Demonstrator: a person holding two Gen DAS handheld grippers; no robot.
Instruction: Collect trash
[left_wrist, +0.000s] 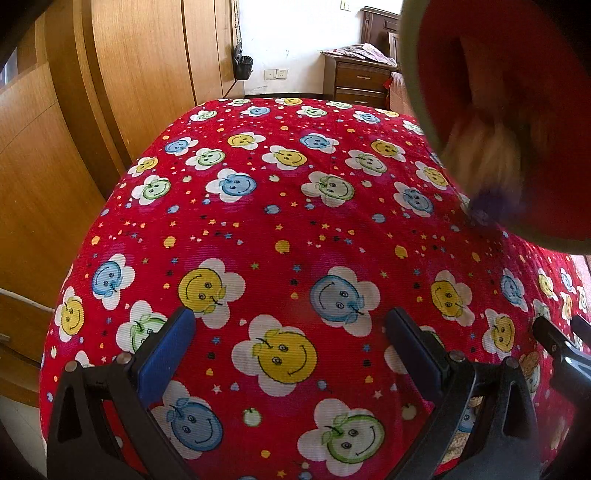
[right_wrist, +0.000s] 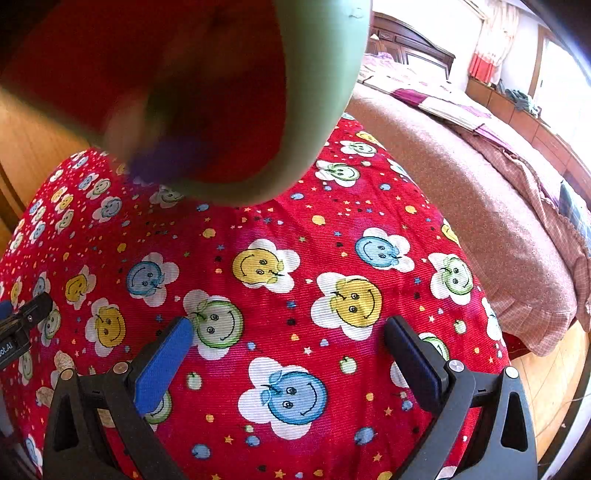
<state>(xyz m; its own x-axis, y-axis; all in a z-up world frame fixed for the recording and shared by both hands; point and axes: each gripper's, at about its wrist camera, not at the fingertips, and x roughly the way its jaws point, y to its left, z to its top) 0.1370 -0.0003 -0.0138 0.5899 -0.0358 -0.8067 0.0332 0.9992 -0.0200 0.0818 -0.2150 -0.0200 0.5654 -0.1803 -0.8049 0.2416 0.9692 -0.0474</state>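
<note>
Bedroom, red smiley-print cloth (left_wrist: 280, 229) over the table. Left gripper (left_wrist: 291, 354) and right gripper (right_wrist: 290, 363) both wide open, empty. Green bin (right_wrist: 325, 92), blurred, trash (left_wrist: 484, 155) inside, hangs at 1 o'clock in left view; tilted mouth could spill it.

Ribbed matt cloth cover (left_wrist: 280, 221), glossy wood wardrobe (left_wrist: 110, 92), smooth matt green plastic bin rim (right_wrist: 325, 92).

Two close downward views, shared bedspread (left_wrist: 280, 229).
</note>
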